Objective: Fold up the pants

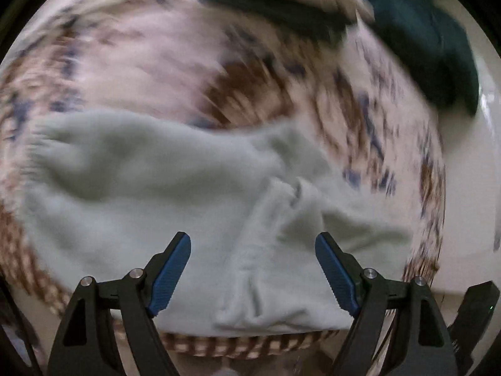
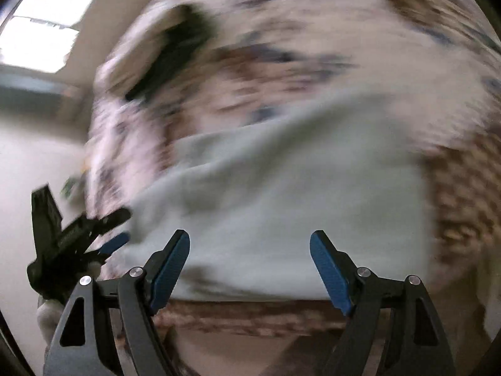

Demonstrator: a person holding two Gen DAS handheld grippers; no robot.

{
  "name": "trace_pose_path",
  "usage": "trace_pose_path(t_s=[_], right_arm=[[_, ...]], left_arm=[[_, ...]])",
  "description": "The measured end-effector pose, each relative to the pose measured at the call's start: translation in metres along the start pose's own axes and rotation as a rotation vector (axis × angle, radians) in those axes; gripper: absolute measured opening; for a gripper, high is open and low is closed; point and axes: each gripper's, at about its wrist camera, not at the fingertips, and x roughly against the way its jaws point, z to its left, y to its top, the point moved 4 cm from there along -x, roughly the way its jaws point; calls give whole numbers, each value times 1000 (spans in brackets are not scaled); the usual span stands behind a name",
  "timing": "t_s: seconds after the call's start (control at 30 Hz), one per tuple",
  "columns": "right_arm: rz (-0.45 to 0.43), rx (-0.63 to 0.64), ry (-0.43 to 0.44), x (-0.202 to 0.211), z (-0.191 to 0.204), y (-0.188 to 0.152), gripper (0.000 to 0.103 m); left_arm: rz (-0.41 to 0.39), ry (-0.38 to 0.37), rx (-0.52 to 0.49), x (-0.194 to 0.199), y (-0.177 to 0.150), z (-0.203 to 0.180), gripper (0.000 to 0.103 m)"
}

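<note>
Patterned bedspread (image 1: 131,62) in pink, brown and blue underneath everything, heavily blurred in both views; looks like a bed rather than a desk.

Nearest, left claw (image 1: 253,271): blue pads spread wide, nothing between them, hovering just over the near hem of the pants (image 1: 175,194). Right claw (image 2: 249,269): likewise spread wide and empty, poised over the near edge of the same pale grey-green garment (image 2: 297,206). Left claw also visible low at the left of the right-wrist view (image 2: 103,235), close beside the cloth's left corner; contact impossible to confirm through the blur.

Directly ahead of both claws, pants lying flat on the bedspread, apparently already doubled into a broad rectangle. Raised ridge of bunched fabric (image 1: 266,238) running away from the left claw, roughly midway between its pads.

Handling, as a judgement: soft, fleece-like, light, limp, no stiffness to hold a shape; likely to sag and drag when lifted by one point. Not slippery, not fragile. Best taken at the near corners or hem, pinching all layers together, one claw per corner.

Farther off, beyond the pants: dark garment (image 1: 275,6) and teal cloth (image 1: 422,40) at the far side of the bed. Bright window (image 2: 40,31) up left of the right claw.
</note>
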Motion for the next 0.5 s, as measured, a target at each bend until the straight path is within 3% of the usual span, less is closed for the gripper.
trace_pose_path(t_s=[0.1,0.17,0.23,0.27,0.33,0.43,0.5], right_arm=[[14,-99,-86,-1,-65,11,82],[54,-149,-73,-14,-95,18,82],[115,-201,6,-32,-113,20,82],[139,-210,44,-41,-118,23,82],[163,-209,64,-54,-123,27,82],[145,-170,59,-59,-117,35,73],[145,-90,37,-59,-103,42,72]], left_arm=[[150,25,-67,-62,-4,-19,81],[238,31,-96,-95,-13,-23,78],[196,48,-133,-96,-19,-24,69],[183,50,-149,-93,-22,-25,53],[146,51,-157,-80,-29,-21,35],[95,48,-129,-57,-38,-11,27],[73,79,-115,-47,-42,-5,26]])
